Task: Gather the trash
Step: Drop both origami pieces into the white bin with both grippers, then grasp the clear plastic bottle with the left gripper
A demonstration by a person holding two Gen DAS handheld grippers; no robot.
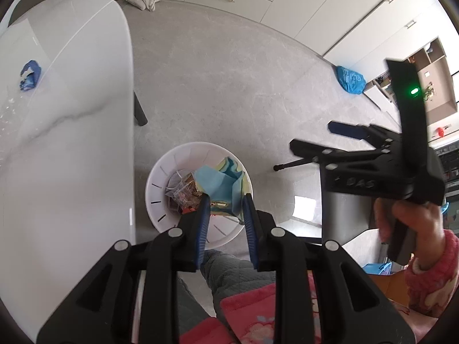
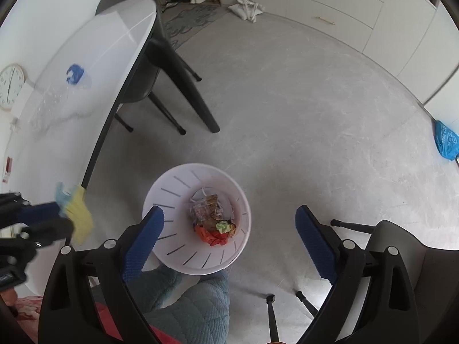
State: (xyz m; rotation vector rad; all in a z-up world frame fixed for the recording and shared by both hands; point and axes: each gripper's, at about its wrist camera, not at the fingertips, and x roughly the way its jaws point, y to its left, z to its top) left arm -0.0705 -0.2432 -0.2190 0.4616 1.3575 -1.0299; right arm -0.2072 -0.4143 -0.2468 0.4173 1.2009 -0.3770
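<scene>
A white slotted waste bin (image 1: 160,177) stands on the floor beside the table and shows in the right wrist view (image 2: 172,189) too, with wrappers and crumpled scraps (image 2: 212,220) inside. My left gripper (image 1: 226,200) is shut on a light blue and yellow cloth-like piece of trash (image 1: 221,183), held over the bin; the right wrist view shows it at the left (image 2: 76,215). My right gripper (image 2: 229,223) is open and empty above the bin, and appears in the left wrist view (image 1: 315,137). A crumpled blue scrap (image 1: 30,75) lies on the white table (image 1: 71,143).
A clear plastic bottle (image 2: 51,106) lies on the table near the blue scrap (image 2: 75,74). Black chair and table legs (image 2: 189,91) stand beside the bin. A blue bag (image 2: 446,140) and a white tote (image 2: 246,8) lie on the floor by the cabinets.
</scene>
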